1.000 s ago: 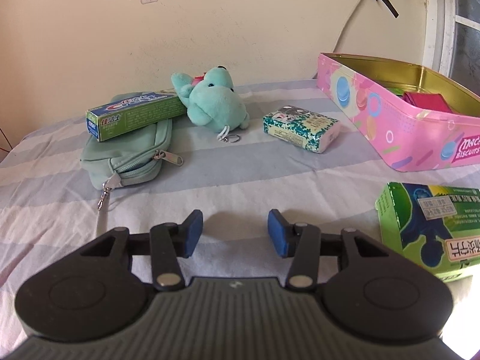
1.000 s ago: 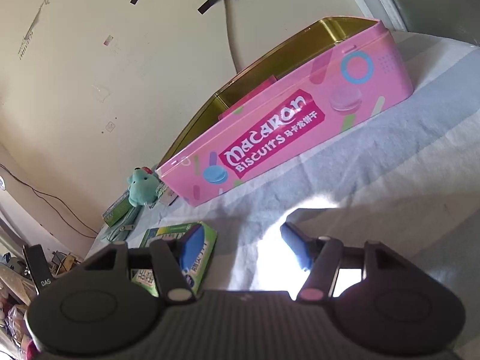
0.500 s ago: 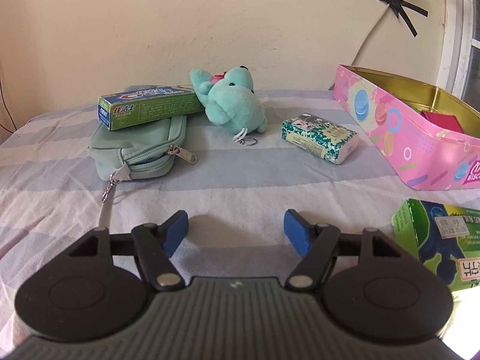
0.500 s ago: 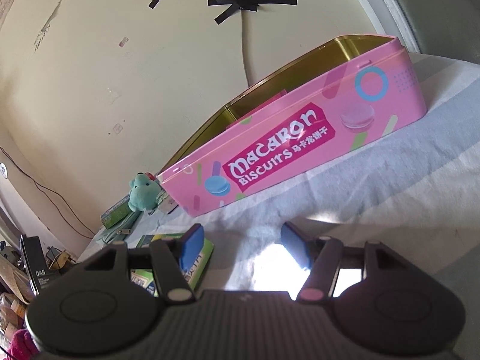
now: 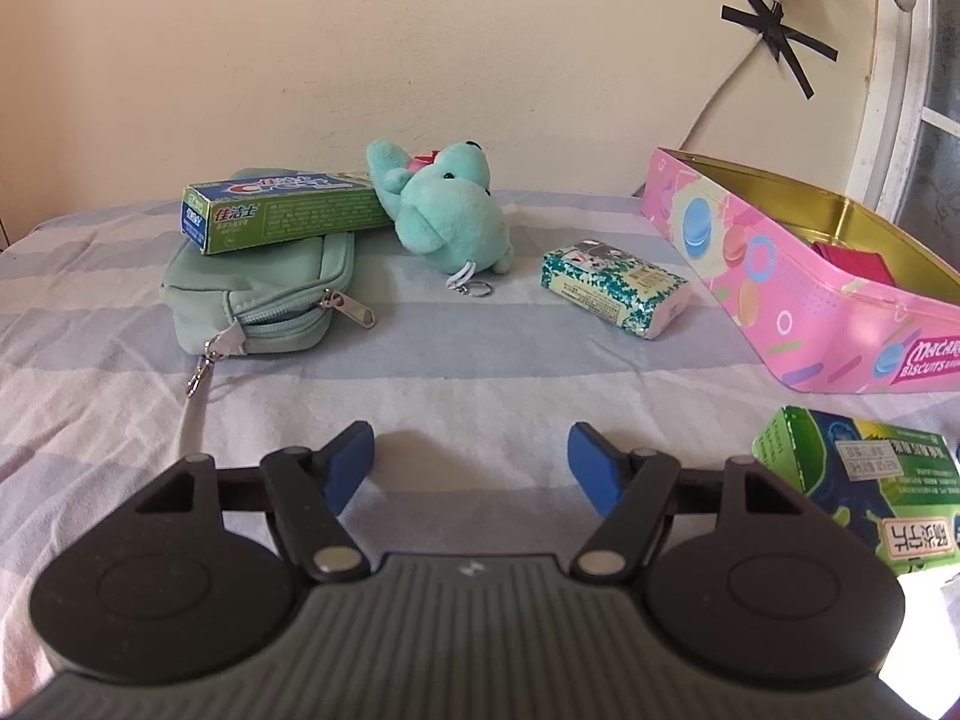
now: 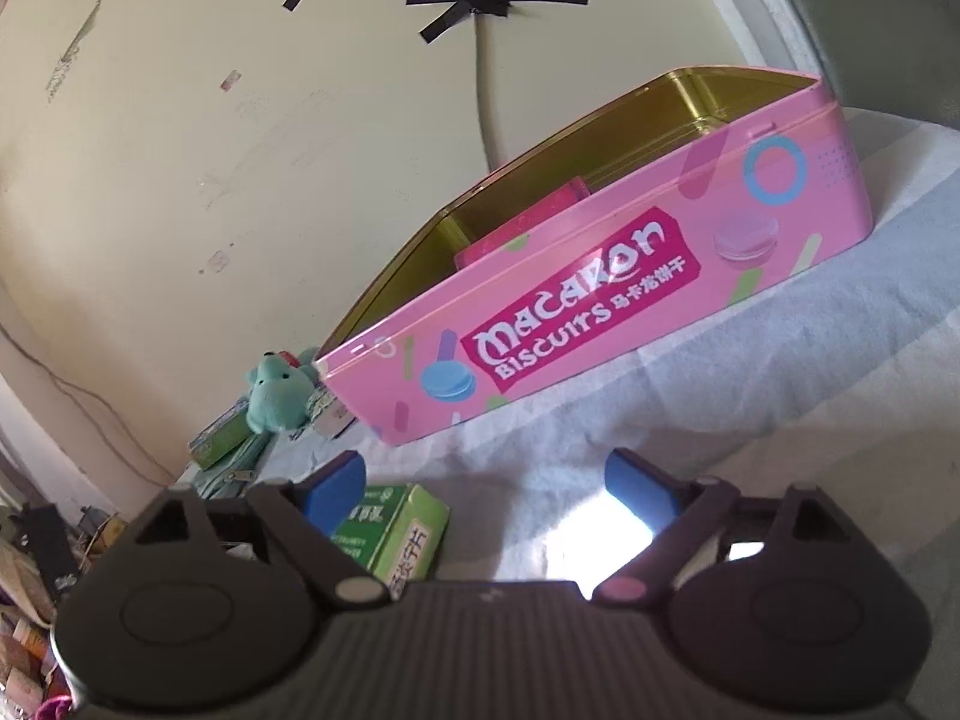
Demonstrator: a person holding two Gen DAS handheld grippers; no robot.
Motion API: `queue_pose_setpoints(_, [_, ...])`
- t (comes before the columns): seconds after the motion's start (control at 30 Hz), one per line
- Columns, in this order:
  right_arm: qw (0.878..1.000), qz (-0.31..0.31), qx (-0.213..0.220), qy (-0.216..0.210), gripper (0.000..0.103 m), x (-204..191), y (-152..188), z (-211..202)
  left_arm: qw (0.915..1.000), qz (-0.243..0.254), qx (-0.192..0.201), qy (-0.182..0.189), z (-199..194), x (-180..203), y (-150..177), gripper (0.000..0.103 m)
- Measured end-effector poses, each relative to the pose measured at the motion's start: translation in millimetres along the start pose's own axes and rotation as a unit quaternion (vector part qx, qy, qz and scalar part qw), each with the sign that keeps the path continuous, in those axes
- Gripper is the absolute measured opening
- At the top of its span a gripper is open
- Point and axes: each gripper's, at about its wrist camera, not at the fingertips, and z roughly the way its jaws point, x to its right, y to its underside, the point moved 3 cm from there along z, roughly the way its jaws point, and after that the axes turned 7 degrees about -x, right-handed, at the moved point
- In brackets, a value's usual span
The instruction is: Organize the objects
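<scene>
On a striped cloth lie a teal plush toy (image 5: 450, 222), a green toothpaste box (image 5: 282, 213) resting on a mint zip pouch (image 5: 264, 294), and a tissue pack (image 5: 615, 288). A pink macaron tin (image 5: 798, 300) stands open at the right with a red item (image 5: 852, 258) inside. A green carton (image 5: 864, 486) lies near my left gripper (image 5: 471, 462), which is open and empty. My right gripper (image 6: 486, 480) is open and empty in front of the tin (image 6: 600, 300), beside the carton (image 6: 396, 534).
A cream wall (image 5: 480, 60) closes the far side, with a taped cable (image 5: 774, 30). A window frame (image 5: 900, 90) stands at the right. Clutter (image 6: 30, 570) lies off the table's left in the right wrist view.
My left gripper's jaws have opened wider and the view has tilted up and pulled back a little. My right gripper has shifted slightly, with its jaws a bit wider.
</scene>
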Motion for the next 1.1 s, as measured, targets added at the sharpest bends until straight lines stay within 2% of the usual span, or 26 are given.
queue_pose_setpoints(0.07, [0.997,0.015,0.038,0.07,0.084,0.2,-3.7,0.6,0.9999,-0.01,0.003,0.012,-1.6,-2.5,0.3,0.073])
queue_pose_setpoints(0.17, [0.981,0.036,0.089,0.166,0.08,2.7,-5.0,0.5,0.9996,-0.016,0.001,0.022,-1.2,-3.5,0.2,0.074])
queue_pose_setpoints(0.27, [0.967,0.023,0.097,0.235,0.08,-4.3,-2.4,6.5,0.9998,-0.011,0.001,0.019,-0.4,-2.8,0.1,0.076])
queue_pose_setpoints(0.37, [0.956,0.01,0.095,0.276,0.08,-8.3,-1.8,12.7,0.9998,-0.001,-0.002,0.019,0.7,-0.3,0.1,0.079])
queue_pose_setpoints(0.47, [0.948,0.021,0.102,0.3,0.08,-5.4,-0.6,10.8,0.9995,0.012,-0.006,0.029,1.8,2.3,0.0,0.084])
queue_pose_setpoints(0.6, [0.94,0.051,0.12,0.316,0.08,1.1,4.1,3.2,0.9975,0.038,-0.01,0.058,2.0,7.9,0.8,0.084])
queue_pose_setpoints(0.7, [0.937,0.047,0.115,0.327,0.082,-1.7,1.4,7.0,0.9964,0.016,-0.006,0.083,0.4,2.1,1.0,0.087])
queue_pose_setpoints(0.9, [0.938,0.053,0.121,0.321,0.082,-1.7,1.1,5.2,0.9956,0.014,-0.009,0.092,0.6,4.3,1.1,0.089])
queue_pose_setpoints(0.97, [0.941,0.047,0.116,0.314,0.085,-3.2,-0.5,7.3,0.9956,0.007,-0.007,0.094,0.1,2.3,0.9,0.089])
queue_pose_setpoints(1.1, [0.951,0.033,0.108,0.287,0.086,-5.2,-0.8,8.6,0.9956,0.001,-0.007,0.093,-0.1,-1.0,0.5,0.089])
